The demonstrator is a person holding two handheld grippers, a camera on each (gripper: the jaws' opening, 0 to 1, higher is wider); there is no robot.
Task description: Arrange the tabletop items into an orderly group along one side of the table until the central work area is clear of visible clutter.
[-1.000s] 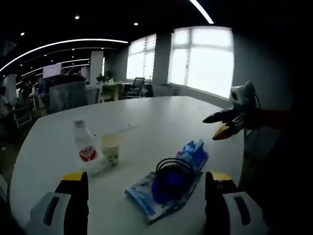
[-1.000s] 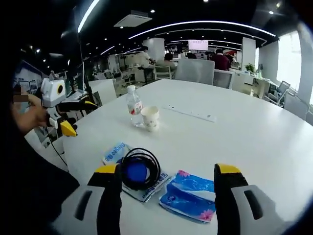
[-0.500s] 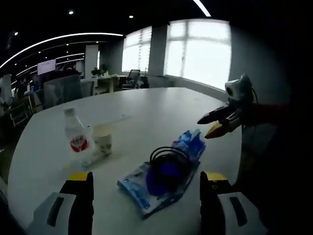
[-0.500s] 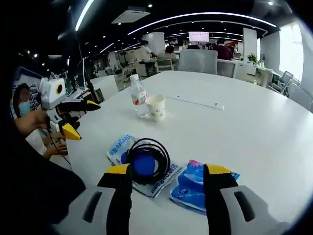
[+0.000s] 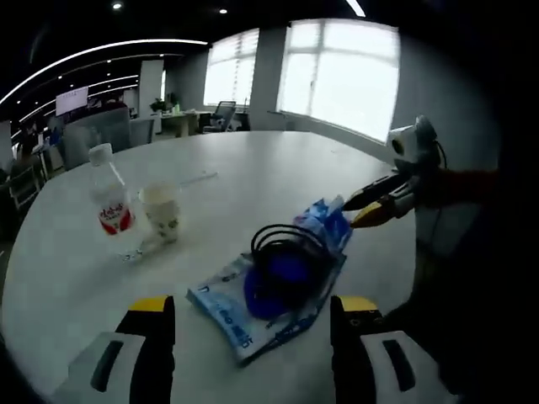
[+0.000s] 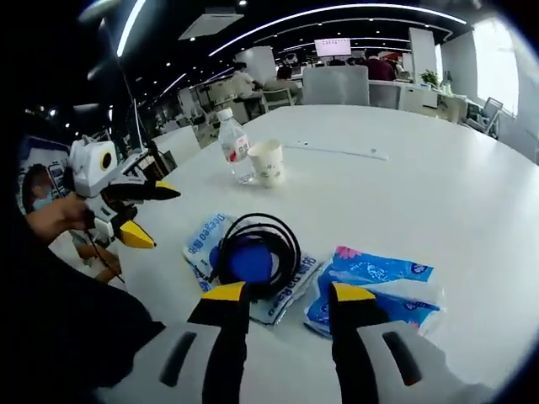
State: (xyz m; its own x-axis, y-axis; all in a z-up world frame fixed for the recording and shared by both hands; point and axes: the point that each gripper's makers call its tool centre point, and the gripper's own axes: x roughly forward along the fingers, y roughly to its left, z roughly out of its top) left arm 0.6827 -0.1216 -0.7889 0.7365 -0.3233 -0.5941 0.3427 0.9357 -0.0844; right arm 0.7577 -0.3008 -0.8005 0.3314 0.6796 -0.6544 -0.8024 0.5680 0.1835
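The white table [image 6: 438,185] carries clutter near its edge: blue packets [image 6: 375,282], a coiled black cable [image 6: 253,252] at 11 o'clock of them, a bottle [image 6: 232,147] and paper cup [image 6: 268,162] beyond. The right gripper [image 6: 286,299], jaws apart and empty, is lined up over the cable and packets, seemingly to grasp them. The left gripper [image 5: 250,307] waits likewise spread, holding nothing.

I'm in an open-plan office, desks and swivel chairs [image 6: 335,84] beyond my jaws, wall screen [image 6: 332,47], strip ceiling lights [image 5: 101,50]
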